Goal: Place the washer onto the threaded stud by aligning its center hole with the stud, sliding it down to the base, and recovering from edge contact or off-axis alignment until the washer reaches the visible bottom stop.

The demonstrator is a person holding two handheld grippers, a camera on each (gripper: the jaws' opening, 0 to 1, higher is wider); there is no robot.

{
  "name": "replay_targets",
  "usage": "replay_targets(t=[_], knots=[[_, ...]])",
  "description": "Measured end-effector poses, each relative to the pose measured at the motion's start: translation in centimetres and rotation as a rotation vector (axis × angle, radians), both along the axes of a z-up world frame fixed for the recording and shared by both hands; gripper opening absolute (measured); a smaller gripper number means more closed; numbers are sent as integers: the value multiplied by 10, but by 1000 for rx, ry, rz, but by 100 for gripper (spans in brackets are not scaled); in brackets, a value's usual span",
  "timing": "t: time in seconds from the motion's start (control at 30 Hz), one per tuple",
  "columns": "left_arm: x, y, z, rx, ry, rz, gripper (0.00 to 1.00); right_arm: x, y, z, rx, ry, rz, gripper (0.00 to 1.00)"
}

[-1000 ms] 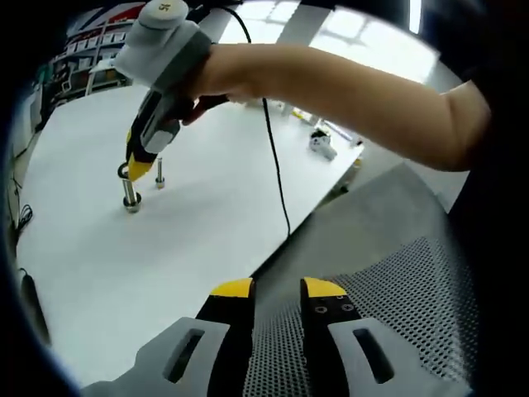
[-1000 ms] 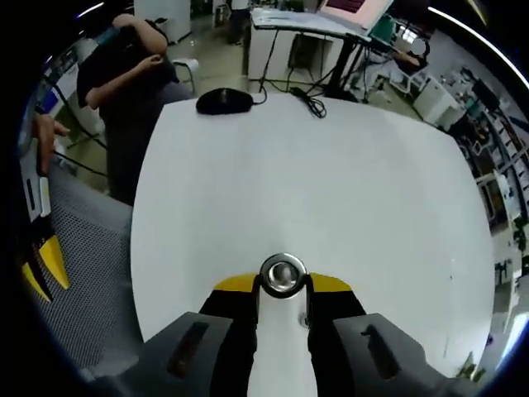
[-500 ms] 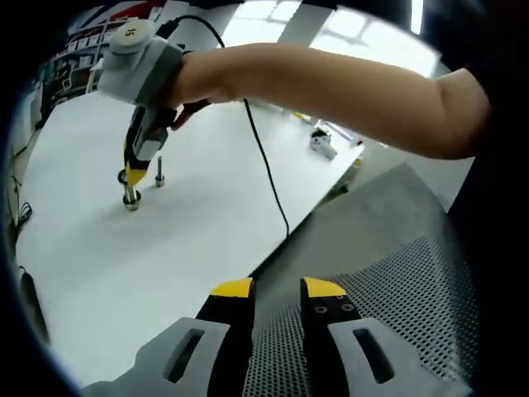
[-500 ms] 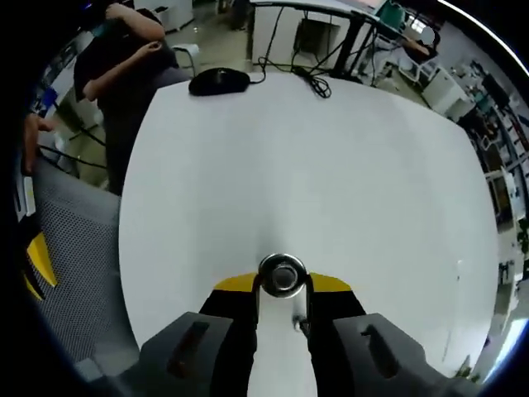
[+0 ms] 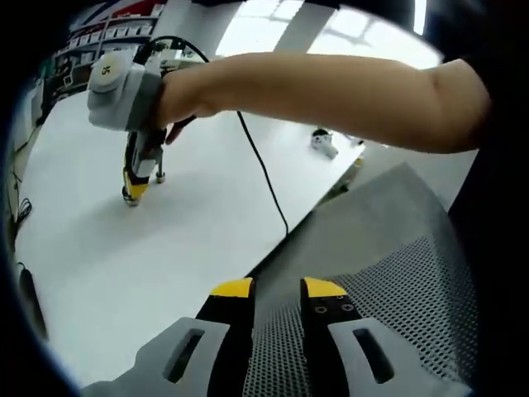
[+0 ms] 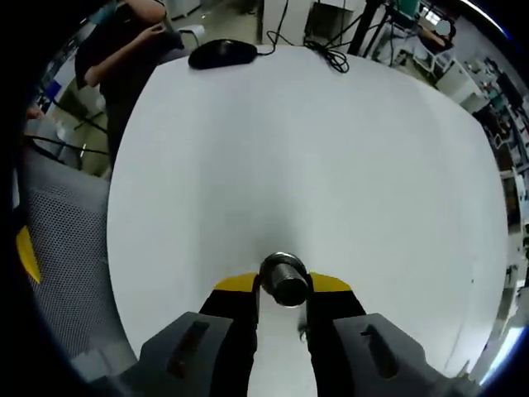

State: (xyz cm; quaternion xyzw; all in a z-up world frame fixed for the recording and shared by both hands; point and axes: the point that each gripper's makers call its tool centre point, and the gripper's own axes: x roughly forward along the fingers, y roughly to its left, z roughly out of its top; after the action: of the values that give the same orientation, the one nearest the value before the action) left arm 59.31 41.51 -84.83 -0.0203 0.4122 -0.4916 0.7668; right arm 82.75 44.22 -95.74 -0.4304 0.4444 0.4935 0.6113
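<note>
left view distant, right close overhead — shared table (image 5: 165, 240)

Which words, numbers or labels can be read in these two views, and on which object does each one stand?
"15", roughly: a small number on the round grey top of the right gripper, seen in the left gripper view; it is blurred, so the reading is uncertain.
Shelves behind the white table: any labels there are too small to read.
In the right gripper view, around the stud between the jaws, no text can be read.

Bright overhead light, soft shadows, fisheye-warped edges.
</note>
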Motion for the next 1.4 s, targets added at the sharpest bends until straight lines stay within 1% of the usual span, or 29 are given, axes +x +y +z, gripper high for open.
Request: replay_targets(t=[0.03,0.07,0.17,0.2,0.23,0.27,0.3,0.33,0.37,0.4,0.47,0.53,0.57,0.63,0.67,0.7,0.77,0.8,0.87,0.93,0.97,1.03,1.1,1.13,1.2,1.3,1.33,1.37,1.4], knots=[[0,0,0,0,0,2,19,0,-2,-3,-12,3,0,22],[0,0,0,1,1,3,19,-1,2,-2,8,6,7,22],[2,1,0,1,1,15,20,0,1,-1,11,20,-17,23],[2,1,0,2,0,18,20,-1,-1,-3,5,25,-20,23],[3,1,0,2,-4,21,20,0,-3,-4,-11,13,17,24],[3,1,2,-3,-9,19,20,1,-4,-4,-14,12,3,25],[5,-1,5,-19,-30,18,20,0,-5,-4,0,19,-25,29],[7,0,7,-30,-37,30,20,4,-2,-1,43,0,-70,37],[8,1,7,-28,-33,37,20,4,3,5,94,3,-107,47],[8,1,6,-25,-36,38,20,3,3,11,121,12,-128,50],[10,2,6,-20,-49,45,19,4,4,25,167,13,-146,48],[14,3,8,-26,-62,66,19,3,0,41,216,5,-174,49],[16,3,10,-32,-68,79,19,3,-3,48,236,-3,-184,49],[16,-1,14,-49,-90,74,19,-2,-11,63,278,-14,-213,49],[15,-4,16,-56,-101,68,19,-6,-17,72,307,-19,-234,49],[14,-6,16,-58,-96,64,20,-11,-24,80,330,-22,-252,49],[12,-8,13,-34,-90,59,20,-19,-33,91,375,-26,-277,49],[12,-9,14,-31,-99,61,19,-23,-36,96,395,-25,-290,49],[14,-13,18,-45,-124,76,19,-38,-53,107,427,-27,-320,49],[11,-9,15,-35,-127,83,19,-48,-64,113,453,-33,-341,49],[10,-5,13,-31,-121,100,19,-58,-74,116,468,-30,-366,49],[6,-3,12,-43,-120,117,19,-68,-85,120,494,-29,-396,49],[5,4,6,-31,-90,175,19,-83,-100,122,522,-18,-440,49],[10,7,9,-50,-97,222,19,-88,-106,122,530,-12,-459,50],[16,6,17,-82,-133,251,19,-102,-120,123,560,1,-518,50],[17,11,14,-51,-137,259,19,-121,-140,125,605,23,-578,50],[19,14,13,-40,-139,274,19,-125,-146,125,609,16,-590,49],[20,15,14,-42,-144,285,19,-127,-155,128,627,-15,-618,49],[21,15,16,-49,-151,293,19,-129,-161,129,634,-32,-634,49]])
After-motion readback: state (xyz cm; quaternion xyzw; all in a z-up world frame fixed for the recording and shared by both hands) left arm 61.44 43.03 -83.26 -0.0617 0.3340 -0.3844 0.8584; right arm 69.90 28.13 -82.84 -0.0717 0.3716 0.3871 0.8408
